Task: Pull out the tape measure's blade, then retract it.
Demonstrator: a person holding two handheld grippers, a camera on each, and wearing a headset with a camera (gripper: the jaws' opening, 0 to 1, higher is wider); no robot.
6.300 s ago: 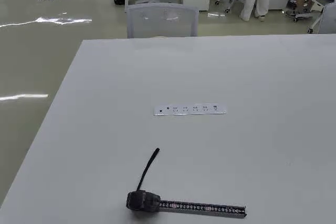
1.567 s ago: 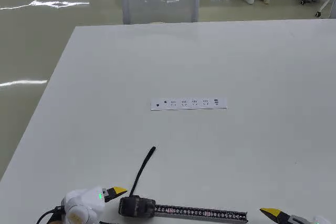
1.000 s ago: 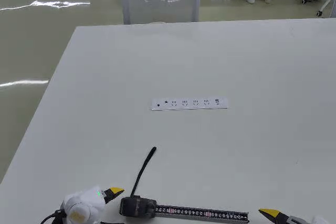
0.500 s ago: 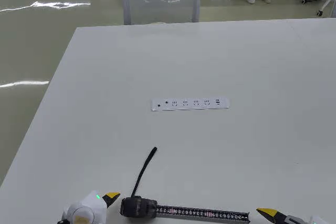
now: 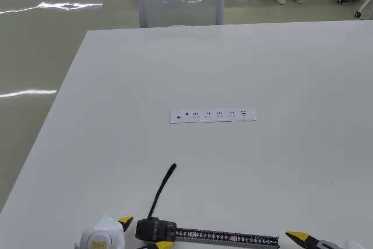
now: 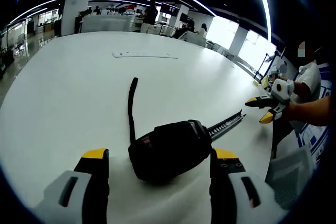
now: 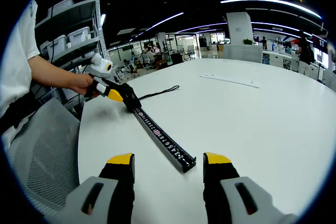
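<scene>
The black tape measure case (image 5: 156, 230) lies near the front edge of the white table (image 5: 262, 68). Its blade (image 5: 227, 238) is drawn out flat to the right, and its black strap (image 5: 163, 189) trails away from me. My left gripper (image 5: 144, 232) is open, with one jaw on each side of the case (image 6: 168, 148) and a gap at both sides. My right gripper (image 7: 168, 160) is open too, and the blade's end hook (image 7: 188, 165) lies on the table between its jaws. The right gripper (image 6: 262, 109) is also seen from the left one, past the blade.
A white power strip (image 5: 213, 115) is set flush into the middle of the table. A grey mesh chair (image 5: 180, 5) stands at the far edge, with shiny floor to the left. Shelves with bins (image 7: 73, 35) stand behind the person.
The left gripper has slid right until its jaws stand around the case. The right gripper stays by the blade's end. The tape measure has not moved.
</scene>
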